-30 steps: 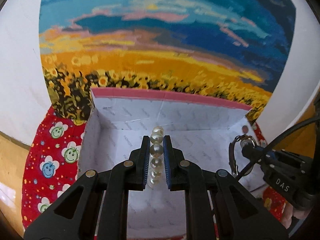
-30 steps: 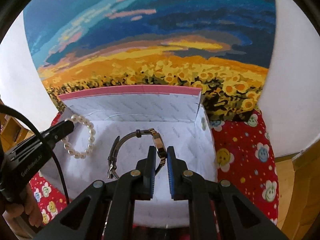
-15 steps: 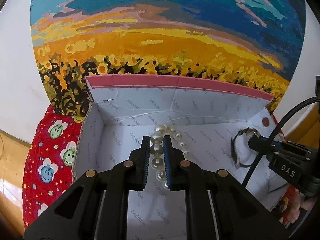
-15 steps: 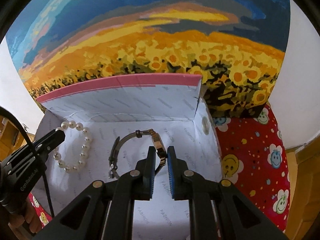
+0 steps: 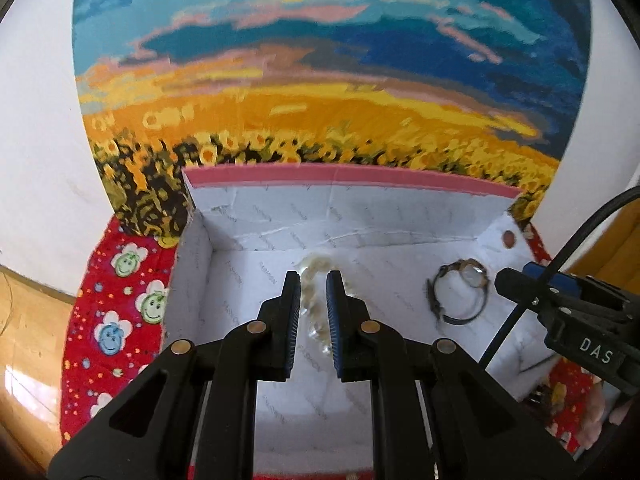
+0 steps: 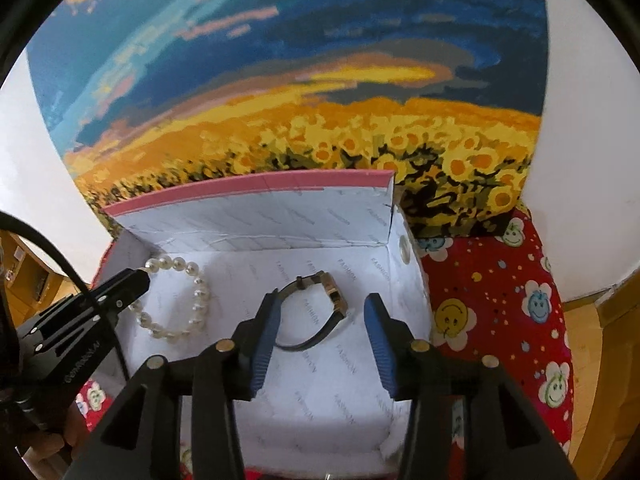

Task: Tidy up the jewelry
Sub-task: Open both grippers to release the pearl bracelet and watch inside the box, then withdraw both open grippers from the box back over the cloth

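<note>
**Two tools over an open box holding a bracelet and a watch**

A white-lined box with a pink rim is shown at frame centre in both views, set on a red smiley-print cloth before a sunflower painting. In the left wrist view, the left tool is seen at lower centre, its jaws narrowly parted about the pearl bracelet; the beads are blurred, and whether the pads press them cannot be told. In the right wrist view, the right tool is seen with jaws opening, and the watch lies on the box floor between them, untouched by the pads. The bracelet appears at centre left there, on the box floor.
</note>
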### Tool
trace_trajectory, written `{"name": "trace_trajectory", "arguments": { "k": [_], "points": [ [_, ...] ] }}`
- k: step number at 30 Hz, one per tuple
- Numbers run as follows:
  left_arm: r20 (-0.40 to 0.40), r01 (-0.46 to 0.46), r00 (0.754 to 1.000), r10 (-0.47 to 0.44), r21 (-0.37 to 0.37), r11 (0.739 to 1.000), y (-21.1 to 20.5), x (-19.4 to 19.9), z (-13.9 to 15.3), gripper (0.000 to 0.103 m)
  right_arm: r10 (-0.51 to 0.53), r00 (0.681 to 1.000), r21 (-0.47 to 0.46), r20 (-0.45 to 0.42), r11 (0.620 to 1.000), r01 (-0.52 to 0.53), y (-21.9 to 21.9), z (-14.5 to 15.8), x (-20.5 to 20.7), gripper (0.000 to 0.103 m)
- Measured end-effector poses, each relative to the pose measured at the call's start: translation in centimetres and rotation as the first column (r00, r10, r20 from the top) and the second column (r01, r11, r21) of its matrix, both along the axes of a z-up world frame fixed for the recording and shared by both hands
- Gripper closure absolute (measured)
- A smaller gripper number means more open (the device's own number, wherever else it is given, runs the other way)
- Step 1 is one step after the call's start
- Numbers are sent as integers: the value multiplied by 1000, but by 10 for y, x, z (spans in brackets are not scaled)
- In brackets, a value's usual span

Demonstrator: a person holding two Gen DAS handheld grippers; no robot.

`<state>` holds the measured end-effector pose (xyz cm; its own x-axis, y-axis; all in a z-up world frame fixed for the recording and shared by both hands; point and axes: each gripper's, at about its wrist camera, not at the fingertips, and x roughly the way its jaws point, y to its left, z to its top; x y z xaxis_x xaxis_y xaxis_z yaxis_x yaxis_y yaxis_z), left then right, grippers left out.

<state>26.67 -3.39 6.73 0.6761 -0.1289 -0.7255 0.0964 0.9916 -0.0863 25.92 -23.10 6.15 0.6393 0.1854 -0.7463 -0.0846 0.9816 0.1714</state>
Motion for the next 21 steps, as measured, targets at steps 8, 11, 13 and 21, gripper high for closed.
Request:
{"name": "trace_trajectory", "arguments": {
  "k": [8, 11, 13, 21],
  "points": [
    [62, 15, 998, -16, 15, 1000, -6, -38, 37, 91, 9, 998, 21, 66, 1000, -10, -3, 34, -41, 49],
    [82, 24, 996, -24, 2, 1000, -6, -54, 49, 91, 20, 996, 14, 87, 1000, -21, -1, 45, -60, 49],
    [90, 29, 996, -28, -7, 1000, -4, -67, 55, 91, 30, 995, 14, 98, 999, -32, -3, 50, -71, 49],
    [90, 45, 995, -46, 13, 999, 7, -120, 72, 91, 53, 991, 18, 121, 998, -56, 5, 61, -117, 49]
  ]
}}
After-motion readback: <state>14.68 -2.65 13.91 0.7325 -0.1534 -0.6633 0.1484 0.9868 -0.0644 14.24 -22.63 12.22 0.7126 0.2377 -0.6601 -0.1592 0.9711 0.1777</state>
